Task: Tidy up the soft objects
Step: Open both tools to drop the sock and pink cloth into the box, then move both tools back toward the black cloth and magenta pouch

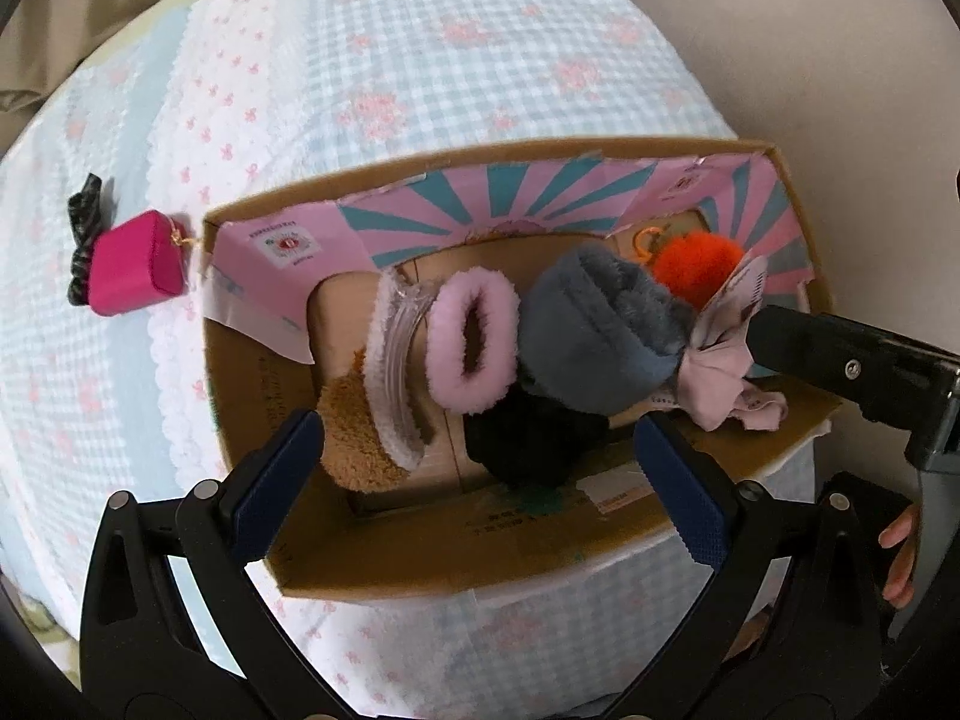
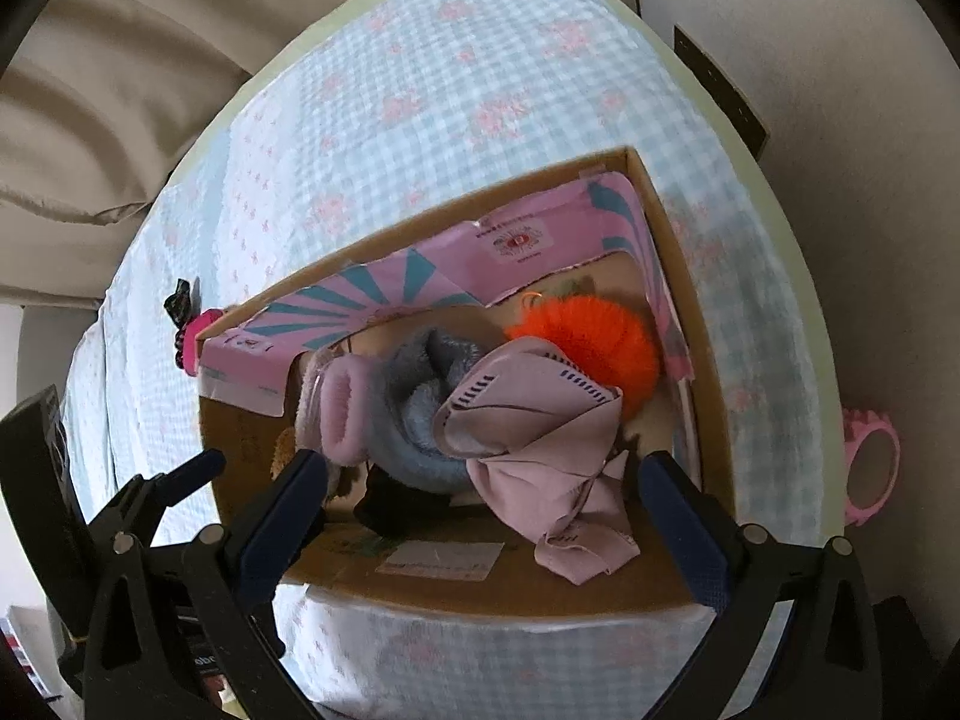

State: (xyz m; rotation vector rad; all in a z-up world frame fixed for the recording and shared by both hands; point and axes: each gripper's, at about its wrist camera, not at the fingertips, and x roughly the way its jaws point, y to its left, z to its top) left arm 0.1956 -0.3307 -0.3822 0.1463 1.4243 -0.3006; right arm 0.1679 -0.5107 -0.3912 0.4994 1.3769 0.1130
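Note:
An open cardboard box [image 1: 540, 570] [image 2: 690, 312] with pink and teal flaps stands on the bed. Inside lie a pink fluffy ring [image 1: 474, 342] [image 2: 342, 414], a grey-blue fleece roll [image 1: 594, 330] [image 2: 414, 420], an orange pom-pom [image 1: 696, 264] [image 2: 594, 336], a tan plush [image 1: 354, 438], a dark item [image 1: 528, 450] and a mauve cloth [image 1: 714, 372] [image 2: 540, 438]. My left gripper [image 1: 480, 480] is open and empty over the box's near side. My right gripper [image 2: 486, 510] is open above the mauve cloth; one of its fingers [image 1: 828, 354] shows beside the cloth in the left view.
A magenta pouch [image 1: 135, 276] with a black bow [image 1: 87, 222] lies on the checked bedspread [image 1: 420, 60] left of the box. A pink ring-shaped object [image 2: 873, 468] sits off the bed's right edge. A beige wall is at the right, curtains at the left.

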